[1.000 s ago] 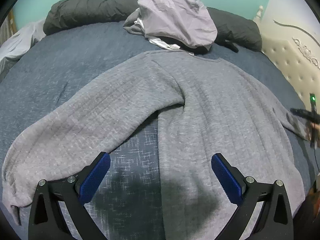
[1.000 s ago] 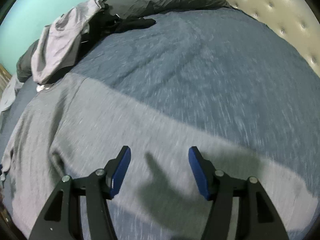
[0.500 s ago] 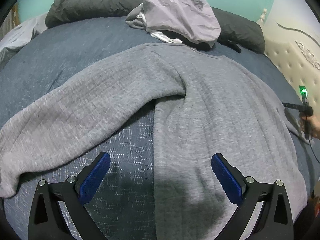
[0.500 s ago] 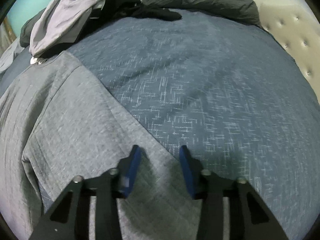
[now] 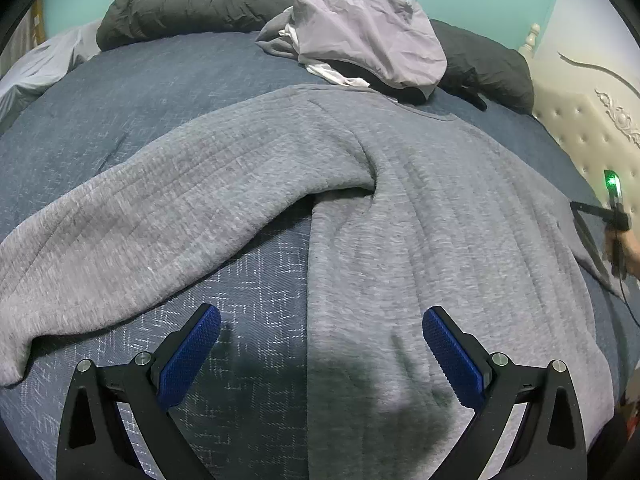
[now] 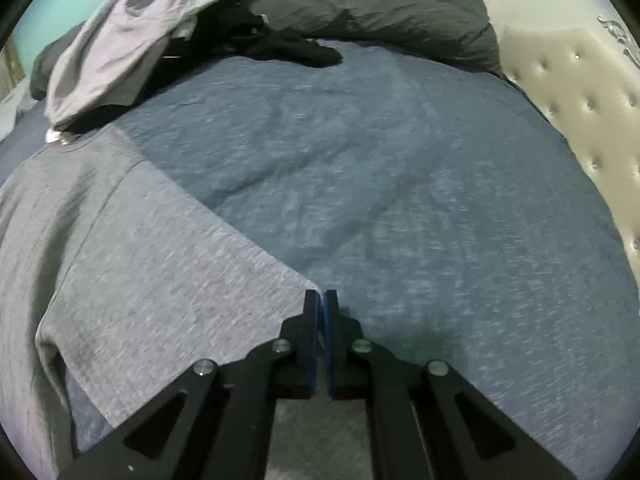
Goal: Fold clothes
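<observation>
Right gripper (image 6: 321, 300) pinched together at the edge of the grey sweater (image 5: 420, 232); left gripper (image 5: 321, 330) spread wide above it.

Right wrist view: the two blue pads meet with only a thin slit between them, tips sitting right at the sweater's right edge where grey knit gives way to the blue bedspread (image 6: 420, 184); the cloth appears caught between the pads, though blur prevents certainty. Left wrist view: jaws stand far apart with nothing between them, hovering over the sweater's lower body and a patch of bare bedspread. The sweater lies spread flat on the bed, one sleeve stretched toward the left of that view. Beyond its neckline sits a heap of lilac clothes (image 5: 368, 28), backed by a dark duvet (image 5: 192, 8). Tufted cream headboard (image 6: 580, 92) on the right.
</observation>
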The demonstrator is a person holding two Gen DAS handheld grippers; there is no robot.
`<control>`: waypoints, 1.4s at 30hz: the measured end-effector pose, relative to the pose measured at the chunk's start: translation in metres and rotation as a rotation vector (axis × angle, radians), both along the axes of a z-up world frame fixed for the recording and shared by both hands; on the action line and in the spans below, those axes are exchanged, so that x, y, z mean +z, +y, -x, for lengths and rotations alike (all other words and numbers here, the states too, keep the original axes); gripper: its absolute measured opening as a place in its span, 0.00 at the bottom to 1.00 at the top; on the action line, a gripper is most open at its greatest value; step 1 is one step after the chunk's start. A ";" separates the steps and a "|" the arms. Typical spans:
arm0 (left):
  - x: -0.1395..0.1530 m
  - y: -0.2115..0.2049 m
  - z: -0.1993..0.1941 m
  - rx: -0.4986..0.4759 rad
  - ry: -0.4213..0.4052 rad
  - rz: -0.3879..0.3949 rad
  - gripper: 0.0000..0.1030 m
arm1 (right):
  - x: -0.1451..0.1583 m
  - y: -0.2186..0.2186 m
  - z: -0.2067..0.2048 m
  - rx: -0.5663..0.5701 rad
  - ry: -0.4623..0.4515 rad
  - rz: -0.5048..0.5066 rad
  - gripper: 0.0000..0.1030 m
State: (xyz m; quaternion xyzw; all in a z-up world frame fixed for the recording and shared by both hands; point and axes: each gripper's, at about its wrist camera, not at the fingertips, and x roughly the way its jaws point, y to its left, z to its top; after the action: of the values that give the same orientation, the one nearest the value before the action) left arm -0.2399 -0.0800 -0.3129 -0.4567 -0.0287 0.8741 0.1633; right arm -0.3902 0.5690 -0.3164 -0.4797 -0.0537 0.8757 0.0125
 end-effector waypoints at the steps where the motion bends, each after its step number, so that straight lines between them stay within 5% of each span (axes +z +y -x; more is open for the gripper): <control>1: 0.000 0.000 0.000 -0.001 -0.001 0.001 1.00 | -0.001 0.001 0.003 -0.010 -0.010 -0.006 0.02; 6: 0.002 -0.001 -0.001 -0.003 -0.001 0.007 1.00 | -0.012 0.000 0.011 -0.008 -0.079 0.007 0.03; 10: 0.007 -0.003 -0.003 -0.004 0.000 0.007 1.00 | 0.003 0.020 -0.012 -0.033 -0.028 0.046 0.09; 14: 0.015 -0.002 -0.008 -0.009 0.008 0.001 1.00 | 0.027 0.068 -0.056 -0.129 0.013 0.098 0.28; 26: 0.050 0.022 -0.030 -0.061 0.042 -0.012 1.00 | 0.047 0.203 -0.213 -0.483 0.059 0.275 0.51; 37: 0.079 0.032 -0.046 -0.088 0.079 0.031 1.00 | 0.027 0.237 -0.270 -0.648 0.067 0.258 0.51; 42: 0.079 0.034 -0.046 -0.089 0.076 0.038 1.00 | 0.017 0.239 -0.273 -0.605 0.075 0.328 0.51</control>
State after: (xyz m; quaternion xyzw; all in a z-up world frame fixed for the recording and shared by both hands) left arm -0.1940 -0.0458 -0.2335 -0.4270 0.0144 0.8830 0.1946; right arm -0.1176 0.8080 -0.2997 -0.4371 0.2329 0.8463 0.1962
